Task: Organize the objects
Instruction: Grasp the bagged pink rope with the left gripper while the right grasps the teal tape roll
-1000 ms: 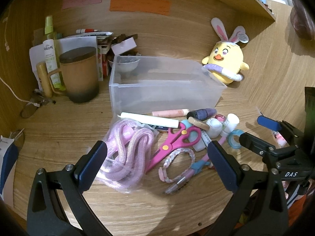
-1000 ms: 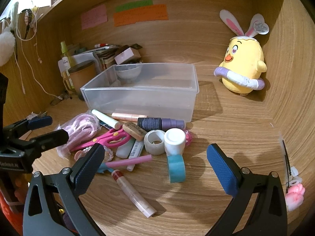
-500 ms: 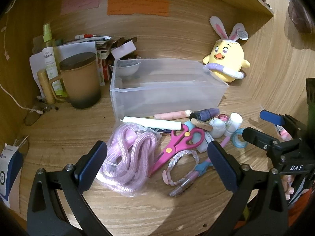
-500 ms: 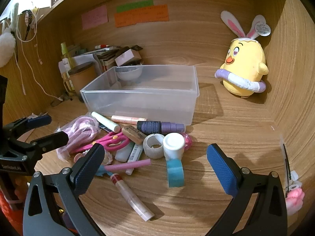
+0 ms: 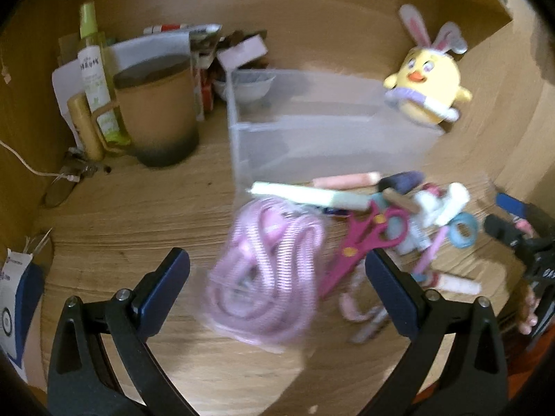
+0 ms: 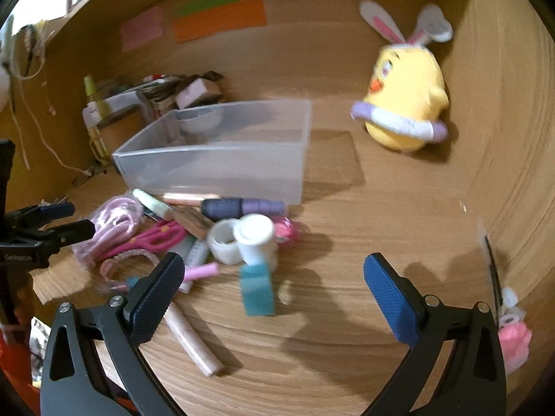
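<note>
A clear plastic bin (image 5: 312, 131) stands empty on the wooden desk; it also shows in the right wrist view (image 6: 222, 159). In front of it lies a pile: a bagged pink rope (image 5: 267, 277), pink scissors (image 5: 360, 246), a white tube (image 5: 308, 196), a purple bottle (image 6: 242, 206), white tape roll (image 6: 223, 242), white cap (image 6: 255, 237), teal tape (image 6: 258, 289). My left gripper (image 5: 277, 287) is open, just above the pink rope. My right gripper (image 6: 274, 291) is open around the teal tape's near side, empty.
A yellow bunny-eared plush (image 6: 406, 107) sits at the back right. A brown mug (image 5: 156, 111), green spray bottle (image 5: 93, 69) and stacked papers stand at the back left. A tube (image 6: 190, 339) lies near the right gripper's left finger.
Both views are now blurred from motion. My left gripper has moved forward and down toward the pink rope. My right gripper has moved forward toward the teal tape and white cap.
</note>
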A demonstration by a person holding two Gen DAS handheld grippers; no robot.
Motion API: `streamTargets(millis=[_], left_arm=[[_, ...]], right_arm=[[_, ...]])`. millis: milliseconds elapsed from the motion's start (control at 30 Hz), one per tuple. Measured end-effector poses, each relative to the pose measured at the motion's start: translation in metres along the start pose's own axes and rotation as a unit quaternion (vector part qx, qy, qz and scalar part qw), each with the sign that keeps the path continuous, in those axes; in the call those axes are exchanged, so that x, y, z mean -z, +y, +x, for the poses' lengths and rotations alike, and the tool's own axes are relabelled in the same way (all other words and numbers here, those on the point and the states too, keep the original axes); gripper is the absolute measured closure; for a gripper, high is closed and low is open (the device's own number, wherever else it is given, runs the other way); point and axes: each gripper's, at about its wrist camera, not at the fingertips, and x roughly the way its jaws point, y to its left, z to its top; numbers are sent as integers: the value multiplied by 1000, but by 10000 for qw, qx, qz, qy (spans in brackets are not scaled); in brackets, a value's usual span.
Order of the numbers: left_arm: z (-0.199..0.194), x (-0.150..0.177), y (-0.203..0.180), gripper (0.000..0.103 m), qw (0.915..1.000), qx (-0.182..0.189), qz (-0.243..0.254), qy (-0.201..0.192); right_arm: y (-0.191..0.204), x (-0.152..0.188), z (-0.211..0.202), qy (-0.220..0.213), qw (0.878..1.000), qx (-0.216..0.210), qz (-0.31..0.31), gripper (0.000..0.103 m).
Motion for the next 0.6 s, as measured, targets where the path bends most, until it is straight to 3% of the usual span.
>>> streamTargets(millis=[67,200,467,600], left_arm=[[8,-2,6,0,9999,-7,-4,158],[26,-3,11,0,9979,232,122,599],[41,-3,11,0,9963,152,272,799],[43,-5,13,19,9962,199,318,787]], right_arm=[[-8,3,3,105,9999,-28,126,6],[-11,9,11,310,9994,1,126,26],[6,11,21,321,9994,-112,-116,44],[14,11,27,358,9989,-169,-243,64]])
